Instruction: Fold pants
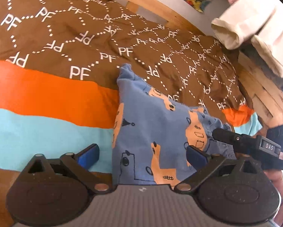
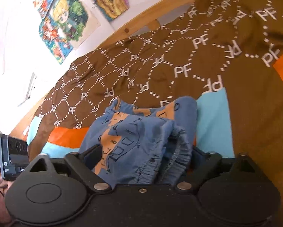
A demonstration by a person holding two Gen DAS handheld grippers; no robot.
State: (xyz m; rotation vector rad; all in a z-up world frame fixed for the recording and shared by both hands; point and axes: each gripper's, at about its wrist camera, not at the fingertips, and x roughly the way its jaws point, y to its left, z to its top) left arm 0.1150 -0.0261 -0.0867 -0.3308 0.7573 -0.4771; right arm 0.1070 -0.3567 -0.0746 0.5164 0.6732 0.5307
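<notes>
Left wrist view: your left gripper (image 1: pixel 142 154) stands with its blue-padded fingers (image 1: pixel 89 152) spread wide, and neither pad presses on cloth. The blue children's pants printed with tan animal shapes and dark line drawings (image 1: pixel 152 121) lie folded on the bed, with their near end reaching in between the fingers. The left pad sits over the turquoise band of the bed cover, clear of the garment; the right pad lies over the pants, and contact there cannot be told. The brown bed cover with white "PF" lettering and orange and turquoise bands (image 1: pixel 65 43) is spread under the pants. Your right gripper (image 1: pixel 223 134) enters from the right edge, its dark finger tip at the gathered right end of the pants. A pale wooden bed rail (image 1: pixel 151 5) runs behind the cover, and cream folded cloth (image 1: pixel 255 24) hangs at upper right.

Right wrist view: your right gripper (image 2: pixel 144 154) has its jaws wide, with the bunched waistband end of the pants (image 2: pixel 139 140) filling the gap between them. Cloth hides both pads, so whether they press on the fabric cannot be told; the fingers stand too far apart for a firm pinch. The pants rest on the orange and turquoise bands of the cover (image 2: pixel 160 60). Colourful drawings on paper (image 2: pixel 65 19) hang on the white wall behind. The black body of your left gripper (image 2: pixel 12 160) shows at the left edge.
</notes>
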